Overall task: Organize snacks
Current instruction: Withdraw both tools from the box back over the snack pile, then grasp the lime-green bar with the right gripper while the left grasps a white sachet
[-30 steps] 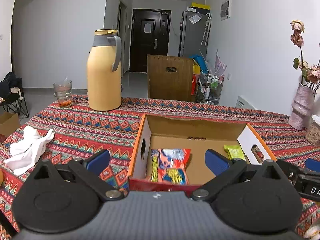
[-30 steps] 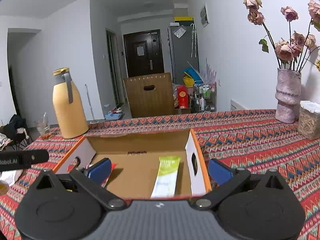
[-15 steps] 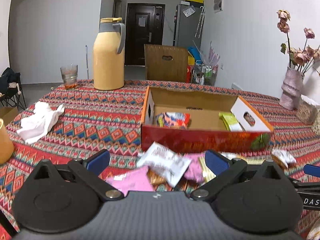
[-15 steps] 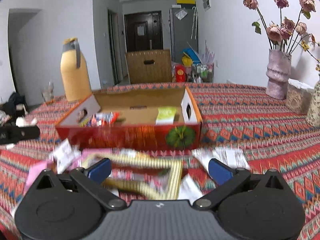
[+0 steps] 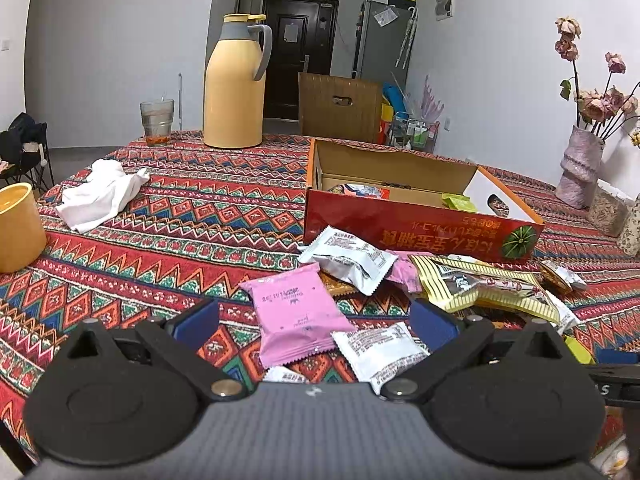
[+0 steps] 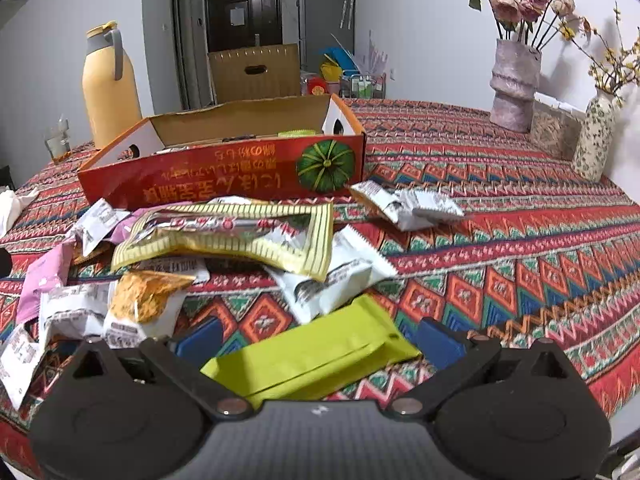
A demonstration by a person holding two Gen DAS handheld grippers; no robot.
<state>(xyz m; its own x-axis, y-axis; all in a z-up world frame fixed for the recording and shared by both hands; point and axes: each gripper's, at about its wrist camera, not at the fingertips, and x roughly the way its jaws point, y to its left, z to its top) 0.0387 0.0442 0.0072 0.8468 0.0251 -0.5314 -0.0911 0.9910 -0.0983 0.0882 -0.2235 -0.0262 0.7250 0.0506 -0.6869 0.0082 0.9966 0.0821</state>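
An open red cardboard box (image 6: pixel 224 178) with a green pumpkin print stands on the table; a few packets lie inside. In front of it lie loose snack packets: a pink flat packet (image 5: pixel 294 314), white crinkled packets (image 5: pixel 348 258), a long yellow-striped bag (image 6: pixel 236 234), and a lime-green flat sachet (image 6: pixel 316 358).

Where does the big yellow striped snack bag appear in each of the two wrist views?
Left wrist: the yellow striped bag lies right of centre, in front of the red box, beyond the right finger.
Right wrist: the same bag lies left of centre, just before the box.
Shared landmark: the green pumpkin picture on the box front.
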